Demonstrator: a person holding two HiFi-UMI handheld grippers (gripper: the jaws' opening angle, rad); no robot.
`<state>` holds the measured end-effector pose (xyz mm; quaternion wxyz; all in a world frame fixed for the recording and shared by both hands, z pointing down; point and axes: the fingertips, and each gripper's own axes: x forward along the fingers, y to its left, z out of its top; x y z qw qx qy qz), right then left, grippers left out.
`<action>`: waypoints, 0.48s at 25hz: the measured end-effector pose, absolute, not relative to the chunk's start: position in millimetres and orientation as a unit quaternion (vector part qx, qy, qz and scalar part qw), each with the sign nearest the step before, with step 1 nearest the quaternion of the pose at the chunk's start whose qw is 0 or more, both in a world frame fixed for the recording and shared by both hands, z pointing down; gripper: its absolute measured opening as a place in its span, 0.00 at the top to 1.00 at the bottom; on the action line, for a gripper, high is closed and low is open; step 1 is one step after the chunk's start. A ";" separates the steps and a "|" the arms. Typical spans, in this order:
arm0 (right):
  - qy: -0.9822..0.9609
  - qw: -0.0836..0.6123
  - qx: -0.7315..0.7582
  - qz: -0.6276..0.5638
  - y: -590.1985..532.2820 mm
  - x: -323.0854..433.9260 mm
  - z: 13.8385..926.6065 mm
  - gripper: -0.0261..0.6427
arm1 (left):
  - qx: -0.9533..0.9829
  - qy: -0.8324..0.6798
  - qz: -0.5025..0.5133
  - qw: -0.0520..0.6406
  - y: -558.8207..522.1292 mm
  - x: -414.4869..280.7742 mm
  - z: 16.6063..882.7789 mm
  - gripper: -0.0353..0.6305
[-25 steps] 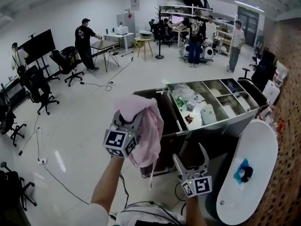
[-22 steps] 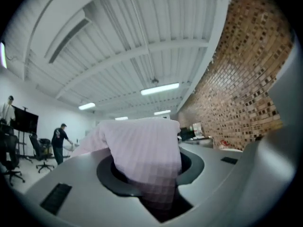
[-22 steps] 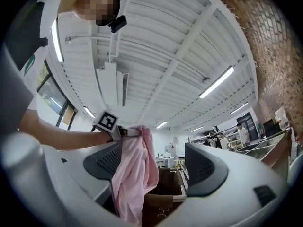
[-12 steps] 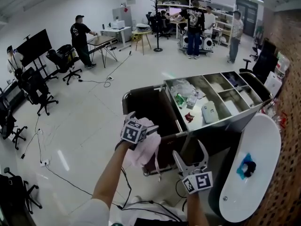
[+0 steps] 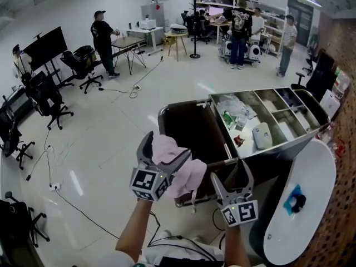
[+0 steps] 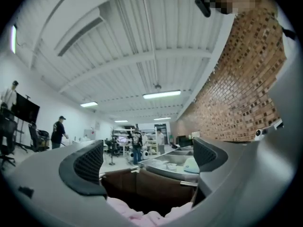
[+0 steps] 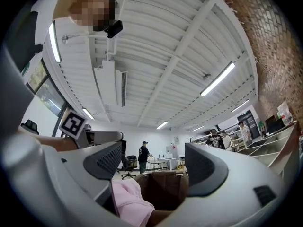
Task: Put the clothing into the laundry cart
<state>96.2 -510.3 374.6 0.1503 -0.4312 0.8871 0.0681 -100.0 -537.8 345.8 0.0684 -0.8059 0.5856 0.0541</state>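
Note:
A pink garment (image 5: 186, 171) lies bunched over the near rim of the dark brown laundry cart (image 5: 192, 129). My left gripper (image 5: 166, 151) stands open around the top of the garment, and its pads do not press on it. In the left gripper view the pink garment (image 6: 142, 217) lies low between the wide jaws, with the cart (image 6: 142, 186) just beyond. My right gripper (image 5: 231, 174) is open and empty, right of the garment at the cart's near corner. The right gripper view shows the garment (image 7: 127, 200) and the cart (image 7: 165, 188) ahead.
A metal trolley top with compartments (image 5: 278, 118) adjoins the cart on the right. A white bathtub (image 5: 303, 204) stands at the far right by a brick wall. Office chairs (image 5: 47, 102), floor cables and several people are farther off.
My left gripper came down from chest height with the pink garment to the cart's rim and opened its jaws. The garment now rests on the rim. The right gripper has barely moved.

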 end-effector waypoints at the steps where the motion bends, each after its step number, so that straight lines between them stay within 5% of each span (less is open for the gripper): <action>1: 0.886 0.149 -0.433 0.068 -510.5 93.7 373.4 0.32 | -0.788 0.607 0.060 0.084 -527.1 -112.1 346.3 0.09; 9: 0.880 0.095 -0.460 0.073 -510.8 76.6 384.7 0.32 | -0.747 0.663 0.029 0.051 -483.9 -153.1 409.1 0.34; 12: 0.878 0.080 -0.465 0.082 -510.3 71.0 388.6 0.33 | -0.751 0.659 0.015 0.041 -474.1 -148.8 424.8 0.35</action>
